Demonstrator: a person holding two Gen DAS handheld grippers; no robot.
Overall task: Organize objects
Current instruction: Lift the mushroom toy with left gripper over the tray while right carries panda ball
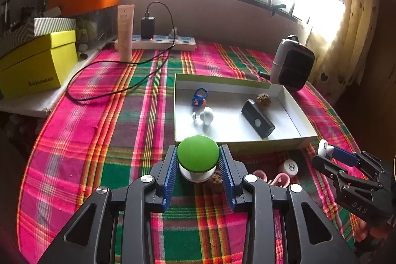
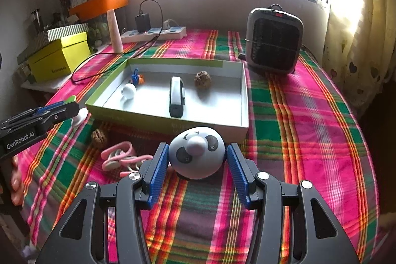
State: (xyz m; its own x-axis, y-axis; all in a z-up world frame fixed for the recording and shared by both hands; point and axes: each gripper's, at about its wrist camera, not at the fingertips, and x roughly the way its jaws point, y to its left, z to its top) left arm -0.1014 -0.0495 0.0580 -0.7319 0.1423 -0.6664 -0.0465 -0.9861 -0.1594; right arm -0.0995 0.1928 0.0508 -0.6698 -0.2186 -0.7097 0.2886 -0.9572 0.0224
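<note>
A plaid tablecloth (image 1: 104, 130) covers the table; at its far edge lie a white power strip (image 1: 158, 42) with a black charger (image 1: 148, 27) plugged in, and toward the far right corner stands a grey-and-black heater (image 2: 274, 40); off the left edge sits a yellow box (image 1: 37, 63). A shallow open tray (image 2: 243, 100) rests near the middle of the cloth, holding a black rectangular device (image 2: 177, 97), a brown walnut (image 2: 203, 79), a white mushroom-shaped piece (image 2: 128, 90) and a small blue-and-orange toy (image 2: 136, 77). Just outside the tray's near wall lie a pink cord bundle (image 2: 118, 157) and a second walnut (image 2: 99, 137). The left gripper (image 1: 198, 162) is clamped on a green-capped mushroom toy (image 1: 198, 152), its blue pads pressing both sides of the cap, in front of the tray's near wall; the right gripper (image 2: 196, 160) squeezes a panda-faced white toy (image 2: 196, 152) between its pads, likewise close before the tray's near wall.
</note>
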